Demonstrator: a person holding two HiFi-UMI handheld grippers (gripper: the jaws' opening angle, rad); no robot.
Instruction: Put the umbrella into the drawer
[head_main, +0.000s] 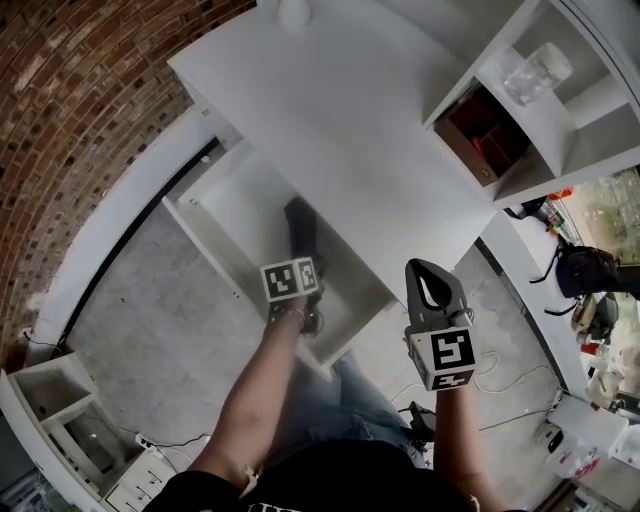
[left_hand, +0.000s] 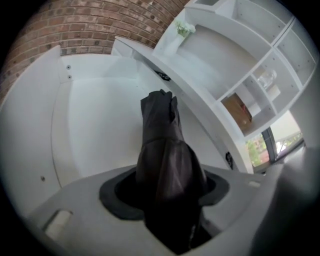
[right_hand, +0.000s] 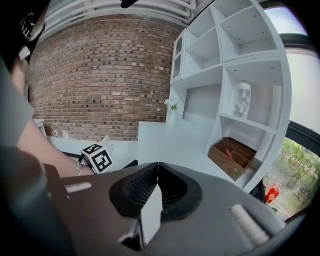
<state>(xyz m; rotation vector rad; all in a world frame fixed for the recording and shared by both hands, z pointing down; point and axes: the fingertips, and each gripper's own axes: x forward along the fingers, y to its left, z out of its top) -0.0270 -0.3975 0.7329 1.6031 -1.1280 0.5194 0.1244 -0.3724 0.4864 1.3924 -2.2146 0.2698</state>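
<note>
Over the open drawer (head_main: 238, 212): umbrella (left_hand: 162, 145) nearly in.
Left gripper (left_hand: 166, 196) clamps the folded black umbrella, tip down inside the drawer; only set-down and release left, I'd judge. Right gripper (right_hand: 157, 175) pinched together, empty.

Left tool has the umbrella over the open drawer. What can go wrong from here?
1. The tip of the black folded umbrella in the left tool sits close to the overhanging edge of the white desktop and may catch there.
2. The grip looks to be on loose fabric, so the umbrella may slip or twist going in.
3. The right tool is shut, empty and away from the white open drawer, so a knock could push the drawer in.
</note>
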